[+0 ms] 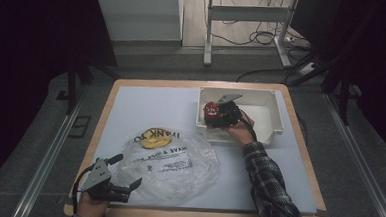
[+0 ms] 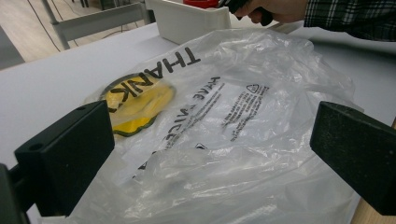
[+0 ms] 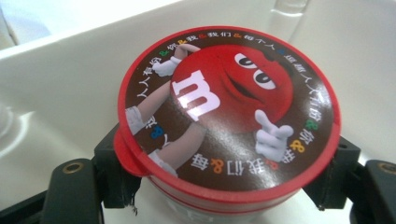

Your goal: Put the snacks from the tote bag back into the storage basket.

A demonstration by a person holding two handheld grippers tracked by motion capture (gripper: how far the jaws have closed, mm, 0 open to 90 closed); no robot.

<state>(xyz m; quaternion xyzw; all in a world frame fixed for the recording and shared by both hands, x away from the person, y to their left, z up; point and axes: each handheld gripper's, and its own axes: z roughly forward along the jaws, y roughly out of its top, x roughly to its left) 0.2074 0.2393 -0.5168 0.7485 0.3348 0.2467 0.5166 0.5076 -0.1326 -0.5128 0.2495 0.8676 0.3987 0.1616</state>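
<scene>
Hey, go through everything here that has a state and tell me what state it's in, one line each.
Candy tub: lid on, upright, held in the bin.
Right gripper: shut on the candy tub.
Left gripper: open, at the bag's near edge, holding nothing.
Plastic bag: lying flat and crumpled on the table, something yellow inside.
Bin: open-topped, on the table's far right.

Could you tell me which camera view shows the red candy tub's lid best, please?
The right gripper view: the candy tub shows its printed lid close up, between the jaws. The high view shows a small red spot in the white bin; the left gripper view, a red sliver.
</scene>
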